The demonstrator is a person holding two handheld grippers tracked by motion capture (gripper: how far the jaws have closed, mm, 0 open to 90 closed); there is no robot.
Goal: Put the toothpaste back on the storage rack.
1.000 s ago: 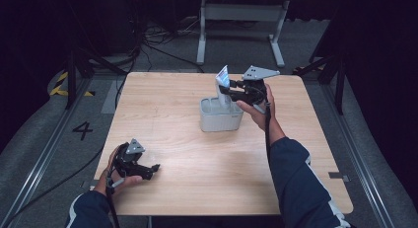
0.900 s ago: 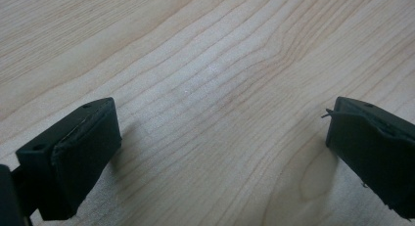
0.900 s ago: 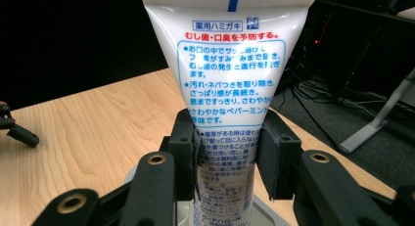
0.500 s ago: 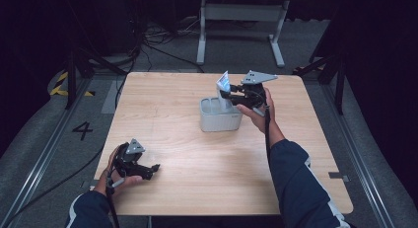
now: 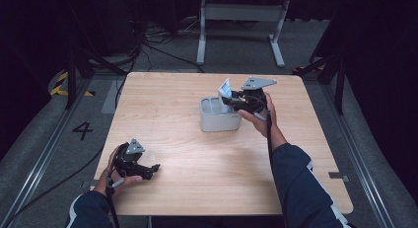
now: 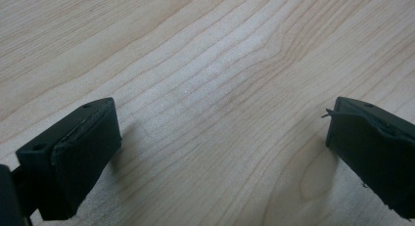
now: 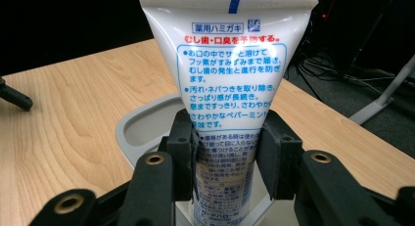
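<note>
A white tube [image 7: 230, 89] is clenched upright between the fingers of the right gripper [image 7: 226, 152], its lower end inside a grey holder [image 5: 217, 120] on the worktop [image 5: 187, 139]. The left gripper [image 6: 220, 152] is rested near the worktop's front-left corner, fingers spread, nothing grasped.

Table [image 5: 197, 154] evenly lit, surroundings v. dark; glare on tube [image 7: 230, 74]; jaws near lens maybe soft.

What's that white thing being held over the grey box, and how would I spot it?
Start at the wooden table and find the grey holder near its far middle. Standing upright in it, flat crimped end up, is a white toothpaste tube, pinched low down by the right tongs. Its red and blue Japanese print sets it apart from the plain grey holder.
</note>
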